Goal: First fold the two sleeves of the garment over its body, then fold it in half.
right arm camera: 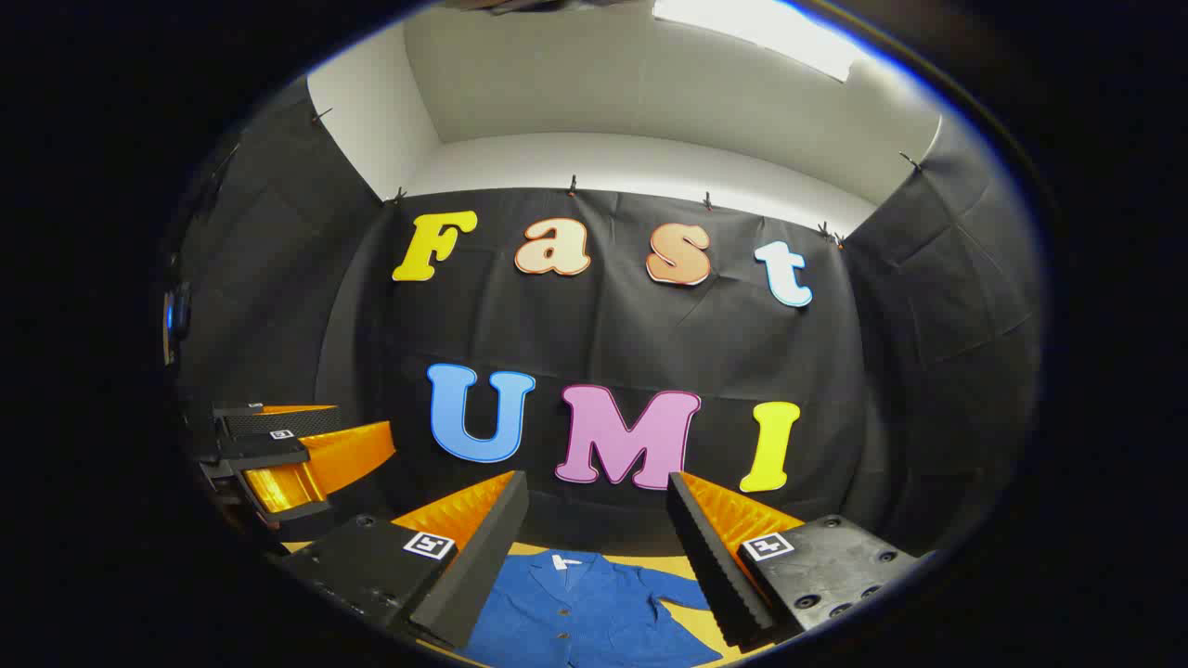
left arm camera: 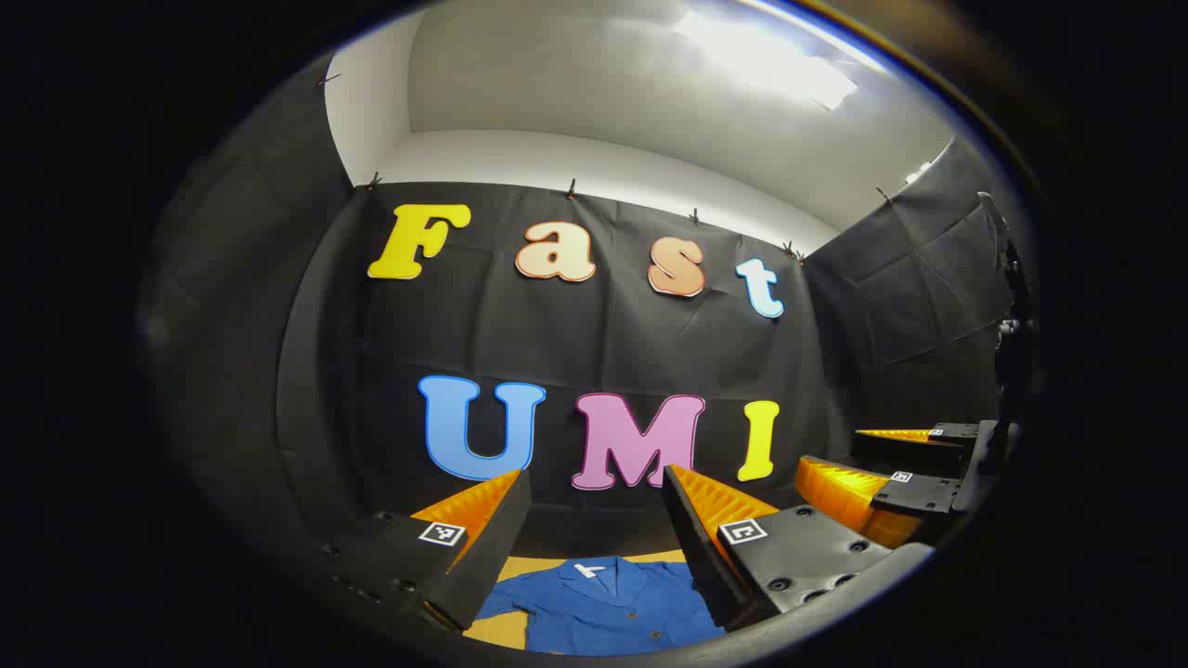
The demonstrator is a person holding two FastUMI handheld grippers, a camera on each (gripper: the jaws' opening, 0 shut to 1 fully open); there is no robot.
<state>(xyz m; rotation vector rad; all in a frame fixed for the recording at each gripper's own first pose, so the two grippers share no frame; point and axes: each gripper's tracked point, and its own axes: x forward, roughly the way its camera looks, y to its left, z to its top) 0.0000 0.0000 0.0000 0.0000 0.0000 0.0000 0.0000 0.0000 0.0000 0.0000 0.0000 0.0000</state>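
While both our left claw (left arm camera: 594, 506) and right claw (right arm camera: 594, 506) hang released above the flat blue button-front cloth shirt (right arm camera: 594, 612) on the yellow desk (left arm camera: 524, 566), we judge no fold begun

Blue button-front shirt (left arm camera: 603, 608) with white neck label, lying flat on a yellow tabletop, sleeves spread out

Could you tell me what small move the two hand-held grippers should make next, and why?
Probably lower both toward the sleeves. The blue shirt lies spread flat on the table, collar toward the wall, sleeves out and unfolded. The left hand-held gripper and right hand-held gripper are open above it, holding nothing.
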